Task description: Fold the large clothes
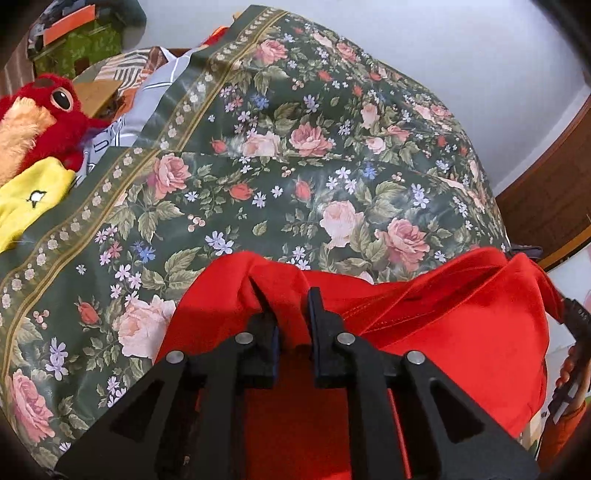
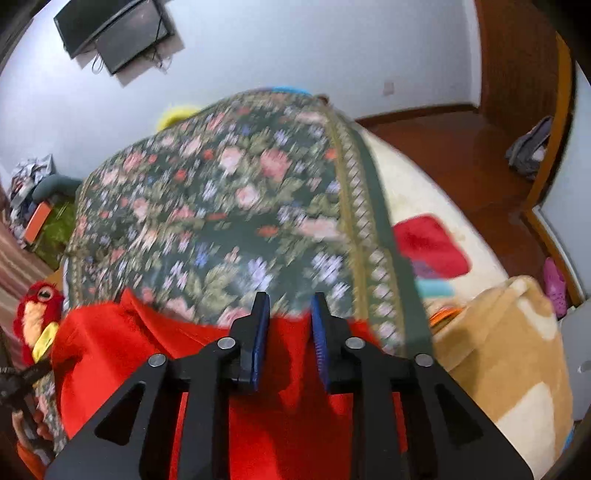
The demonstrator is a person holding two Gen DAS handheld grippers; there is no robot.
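Indoors, two tools work one red garment (image 1: 443, 314) at the near edge of a bed draped in a dark green floral cover (image 1: 258, 166). The left tool (image 1: 288, 317) has a bunched fold of the red cloth pinched between its two black fingers. The right tool (image 2: 290, 325) shows its two blue-padded fingers apart with red cloth lying in the gap; whether the pads actually clamp it cannot be told, and that view is blurred.

The garment spreads between both tools, hanging off the cover's front edge toward the cameras. One red plush toy (image 1: 44, 110) with a large dark eye sits at the left side of the bed, just beside one yellow cloth (image 1: 29, 199). To the right, beyond the cover's patterned border, the cream mattress (image 2: 413, 195) is exposed, carrying one red item (image 2: 432, 243); one tan and cream blanket (image 2: 509, 350) lies near the right tool. The wide middle of the floral cover is bare. One dark screen (image 2: 114, 33) hangs on the white wall.
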